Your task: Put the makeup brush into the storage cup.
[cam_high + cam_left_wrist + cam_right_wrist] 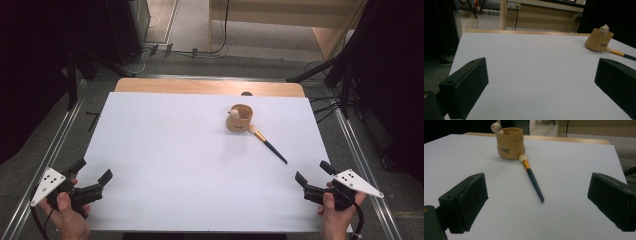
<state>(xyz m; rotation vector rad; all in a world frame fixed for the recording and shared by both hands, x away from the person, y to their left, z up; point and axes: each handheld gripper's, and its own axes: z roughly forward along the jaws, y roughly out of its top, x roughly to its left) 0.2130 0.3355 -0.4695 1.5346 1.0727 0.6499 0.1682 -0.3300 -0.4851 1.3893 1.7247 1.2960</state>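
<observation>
A small tan pot (pixel 240 118) (pixel 598 40) (pixel 510 143) with a little white bear figure on its rim stands upright on the white sheet, right of the middle. A makeup brush (pixel 267 144) (pixel 532 177) with a pale tip, gold ferrule and dark handle lies flat, its tip touching the pot's base; the brush (pixel 621 53) also shows beside the pot. My left gripper (pixel 91 176) (pixel 541 82) is open at the near left corner, far from both. My right gripper (pixel 312 173) (pixel 537 202) is open at the near right, the handle's end just beyond its jaws.
The white sheet (pixel 175 160) covers most of a wooden table whose far edge (pixel 200 86) shows. Metal rails (pixel 55 145) run along both sides. Dark stands and cables (pixel 330 70) are on the floor beyond the table.
</observation>
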